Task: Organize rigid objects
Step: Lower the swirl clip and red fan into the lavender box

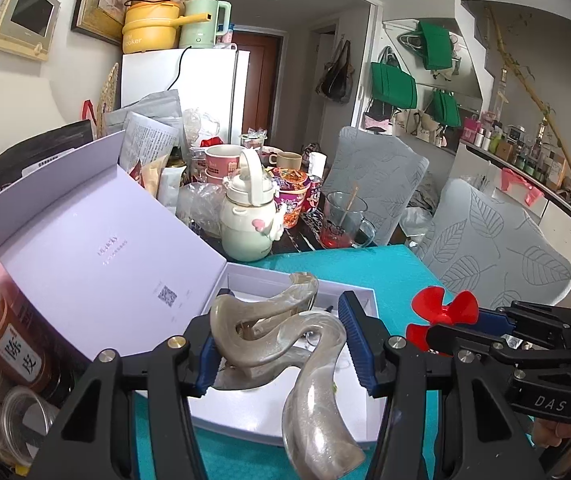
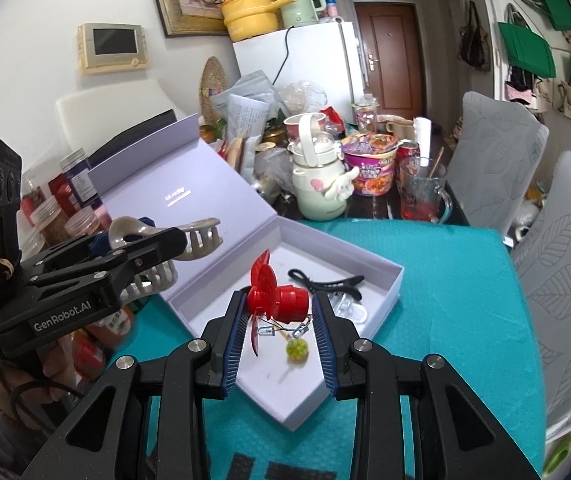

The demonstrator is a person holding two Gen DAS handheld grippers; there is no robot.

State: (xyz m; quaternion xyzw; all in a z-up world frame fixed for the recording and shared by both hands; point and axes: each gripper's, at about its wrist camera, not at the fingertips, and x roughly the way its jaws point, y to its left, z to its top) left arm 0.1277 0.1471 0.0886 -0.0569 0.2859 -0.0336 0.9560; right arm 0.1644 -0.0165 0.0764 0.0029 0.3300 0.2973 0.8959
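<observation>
Left wrist view
- Left gripper (image 1: 281, 350): closed on the hair claw (image 1: 277, 336), blue pads pressing its two sides.
- Hair claw: pearly beige, held above the near part of the white box (image 1: 245, 412).
- Right gripper (image 1: 481, 330): off to the right, clamped on the red fan (image 1: 443, 312).
- Box lid (image 1: 97, 256): standing open, ahead and to the left.

Right wrist view
- Right gripper (image 2: 277, 308): narrowed onto the red fan (image 2: 279, 298), cap and blades between the pads.
- Red fan: hanging over the white box (image 2: 381, 292), directly ahead.
- Box contents: black hair clip (image 2: 325, 280) beyond the fingertips; clear clip (image 2: 347, 306) just right of the right pad; small wired parts (image 2: 281, 330) and green bead ball (image 2: 298, 349) below the fan.
- Left gripper (image 2: 173, 250): to the left, carrying the hair claw (image 2: 189, 240) above the box's left edge.

Progress
- Done: several small items already in the box.
- Left: claw and fan not yet released; probably lid closing after.
</observation>
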